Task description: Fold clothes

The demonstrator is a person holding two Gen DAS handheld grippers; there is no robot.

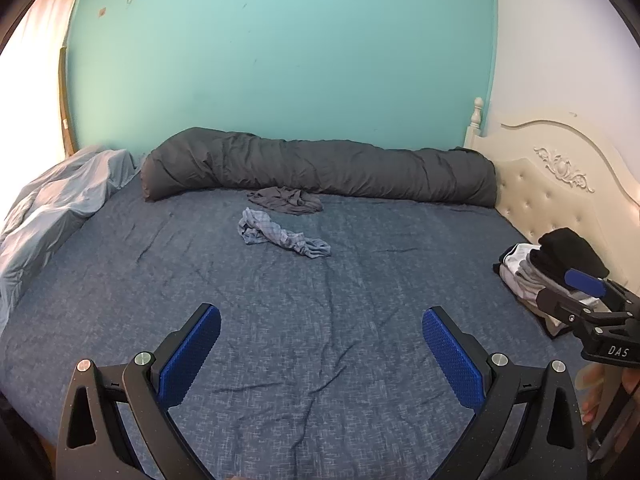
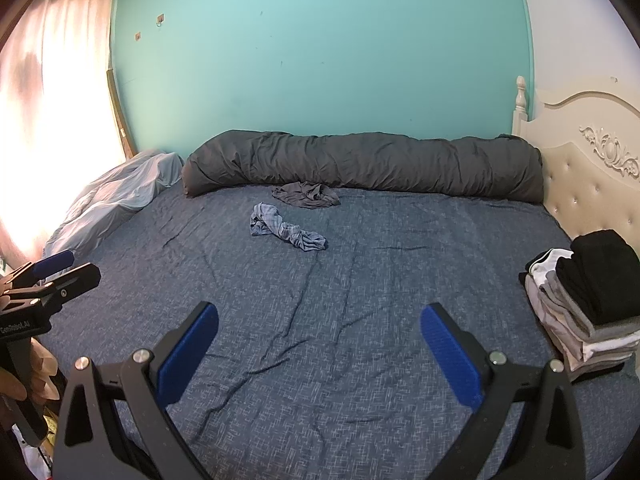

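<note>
left gripper, right gripper: jaws apart, empty; two crumpled garments; one folded stack.

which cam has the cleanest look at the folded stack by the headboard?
Right wrist. The folded stack shows whole there, layers visible, black piece on top, nothing in front. In the left wrist view the stack sits at the edge, and the right tool covers its near lower part.
</note>
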